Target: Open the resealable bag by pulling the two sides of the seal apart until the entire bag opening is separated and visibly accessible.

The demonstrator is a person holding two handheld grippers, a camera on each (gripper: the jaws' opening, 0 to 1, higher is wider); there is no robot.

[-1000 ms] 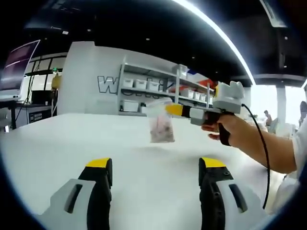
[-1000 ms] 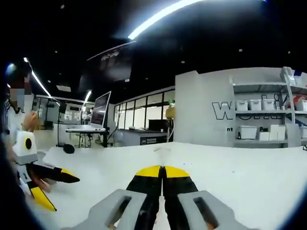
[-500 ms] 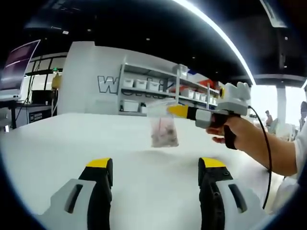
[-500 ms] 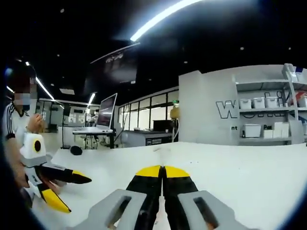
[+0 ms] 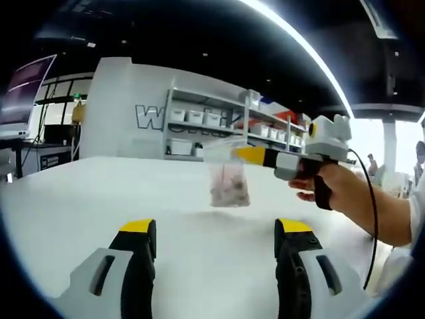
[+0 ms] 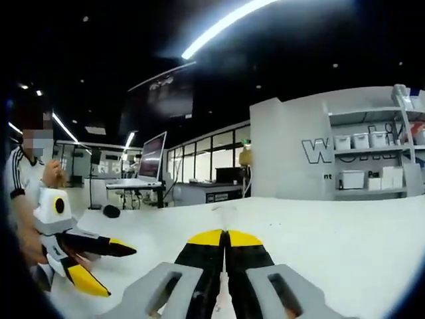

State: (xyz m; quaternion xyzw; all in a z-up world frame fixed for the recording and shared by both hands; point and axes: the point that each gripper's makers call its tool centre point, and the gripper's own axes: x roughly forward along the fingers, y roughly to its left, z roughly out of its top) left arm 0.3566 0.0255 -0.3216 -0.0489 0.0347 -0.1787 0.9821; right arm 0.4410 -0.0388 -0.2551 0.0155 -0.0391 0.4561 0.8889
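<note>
Bag hangs above the table, pinched at its top edge by the right gripper, jaws clamped on it. Left gripper jaws wide apart, near side of bag. Looks light, floppy, slippery film; grab the free seal lip opposite.

The left gripper is level and low, its two yellow-tipped jaws spread wide apart with nothing between them. In the right gripper view it sits at the far left, jaws splayed, held by a hand. The right gripper has its jaws pressed together, tips touching. In the left gripper view it reaches in from the right, held level by a hand on its grip, forearm running off right.
</note>
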